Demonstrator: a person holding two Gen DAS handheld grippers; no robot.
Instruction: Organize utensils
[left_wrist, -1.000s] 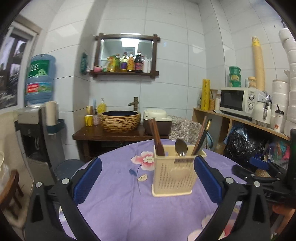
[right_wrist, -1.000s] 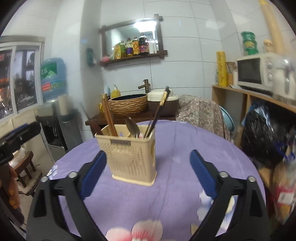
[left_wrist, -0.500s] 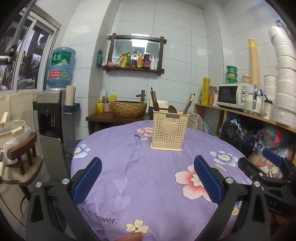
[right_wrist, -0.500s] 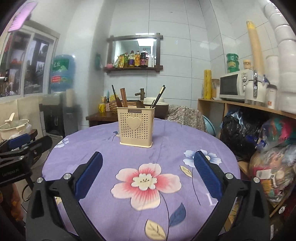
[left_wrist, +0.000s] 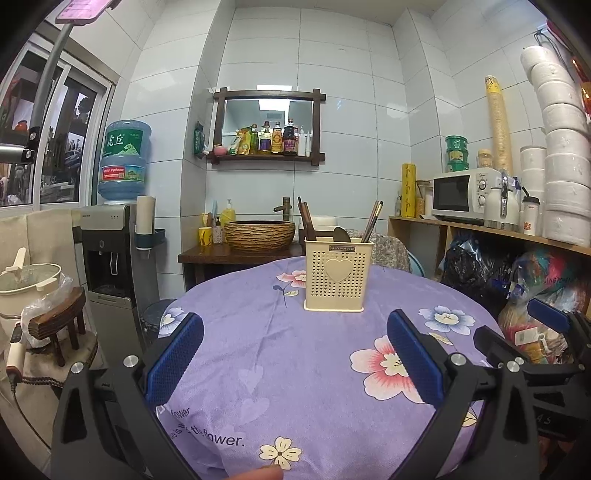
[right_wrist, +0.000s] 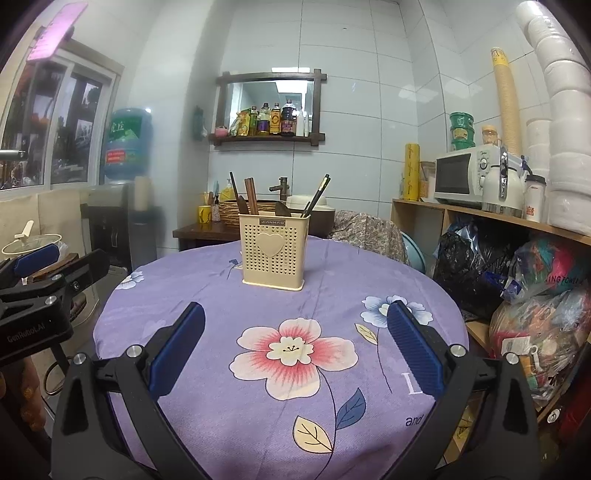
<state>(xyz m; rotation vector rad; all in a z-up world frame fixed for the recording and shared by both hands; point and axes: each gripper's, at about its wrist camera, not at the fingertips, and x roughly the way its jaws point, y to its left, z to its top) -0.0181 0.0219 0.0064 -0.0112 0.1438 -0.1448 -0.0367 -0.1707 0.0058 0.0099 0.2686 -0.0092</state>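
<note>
Utensils stand in a holder on the far part of a round table, both grippers empty.

At left, the left gripper has its blue-padded fingers spread wide with nothing between them, above the purple flowered tablecloth. In the middle, well apart from both grippers, the cream perforated plastic utensil holder with a heart stands upright; inside it lean dark brown wooden chopsticks at the left, a dark spoon in the centre, and black chopsticks at the right. The right gripper is also wide open and holds nothing.
</note>
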